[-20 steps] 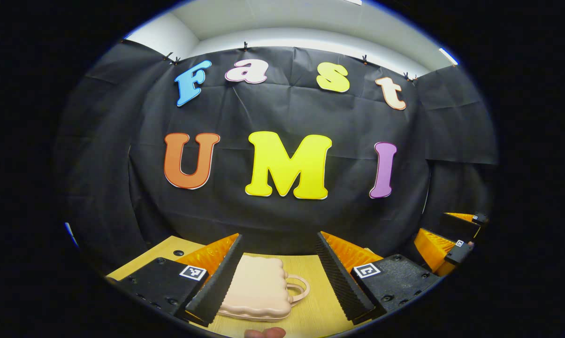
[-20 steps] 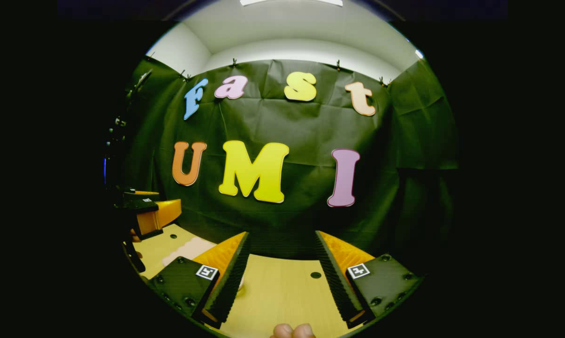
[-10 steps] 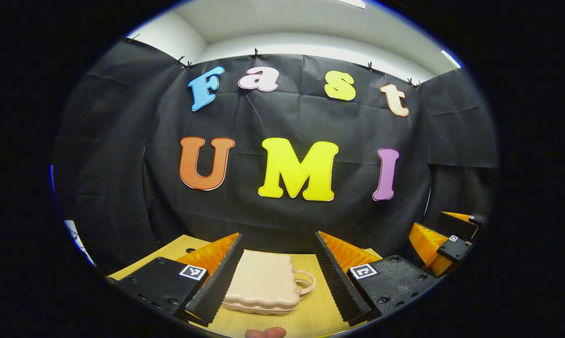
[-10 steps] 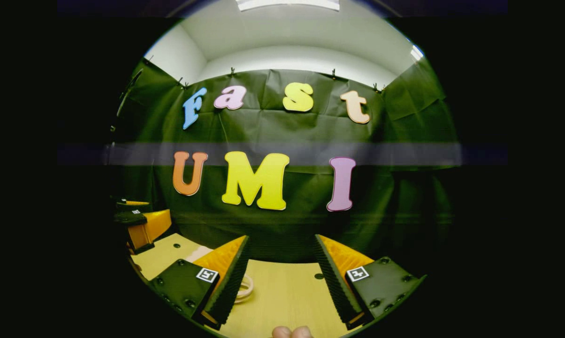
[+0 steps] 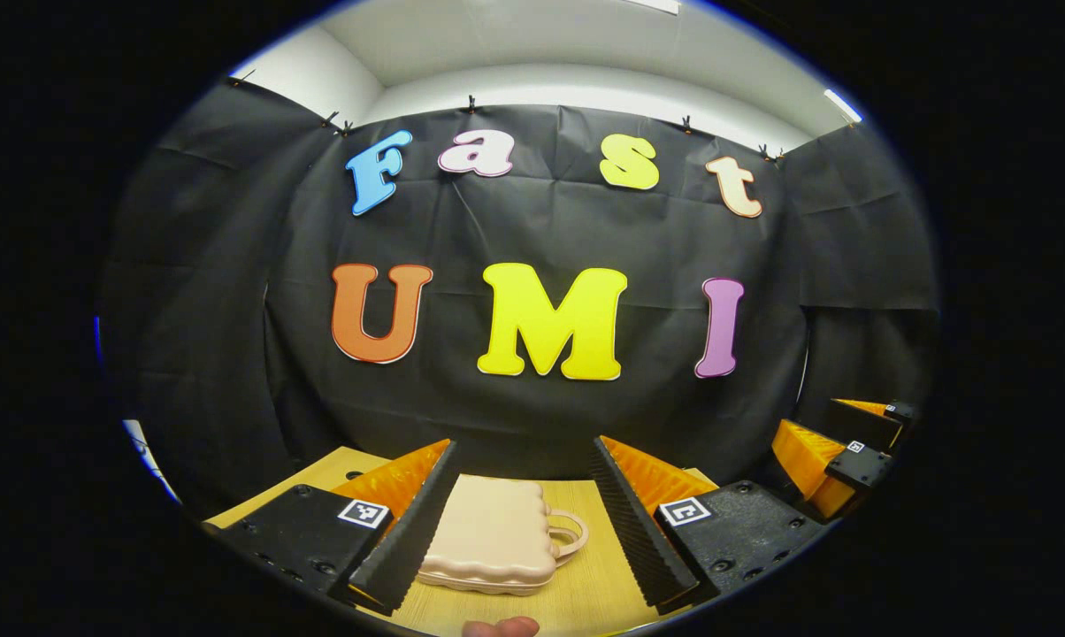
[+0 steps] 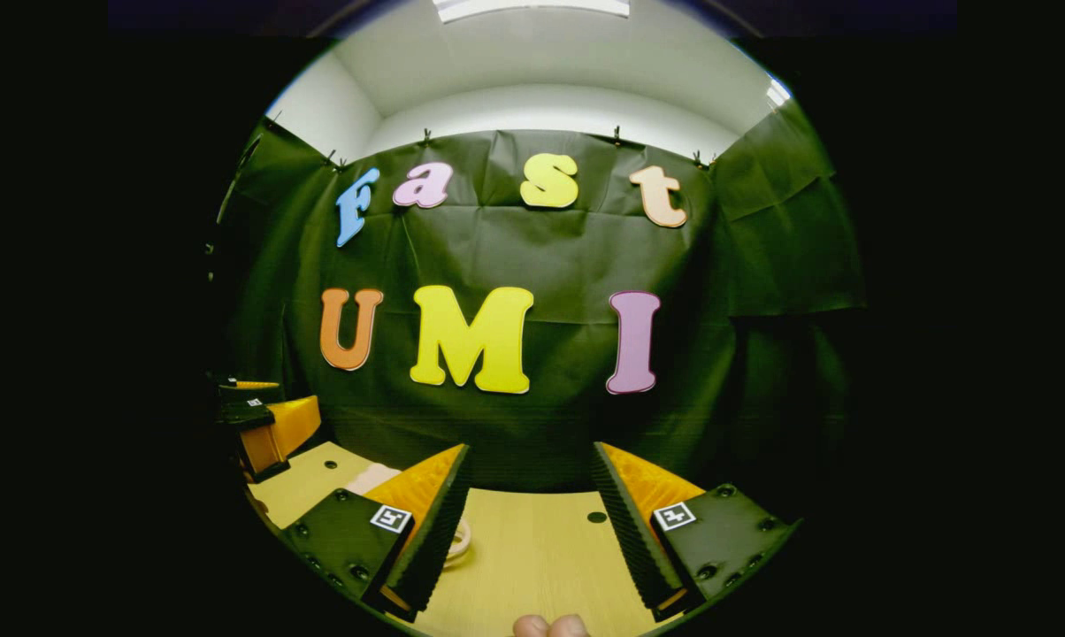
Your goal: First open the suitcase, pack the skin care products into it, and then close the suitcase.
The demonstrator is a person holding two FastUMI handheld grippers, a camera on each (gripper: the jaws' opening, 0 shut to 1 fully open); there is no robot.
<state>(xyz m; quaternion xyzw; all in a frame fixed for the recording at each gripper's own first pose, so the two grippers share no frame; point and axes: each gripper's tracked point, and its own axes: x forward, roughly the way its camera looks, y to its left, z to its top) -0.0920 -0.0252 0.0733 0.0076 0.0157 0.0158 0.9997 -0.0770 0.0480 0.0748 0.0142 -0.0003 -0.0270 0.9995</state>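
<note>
Since the small pale-pink hard-shell suitcase with scalloped edges (image 5: 490,540) lies shut and flat on the light wooden table (image 5: 586,584), straight ahead between my left gripper (image 5: 525,522) fingers, its looped handle pointing right, I judge the left nearer. My right gripper (image 6: 532,522) sees just that handle. Both grippers gape apart, empty.
</note>
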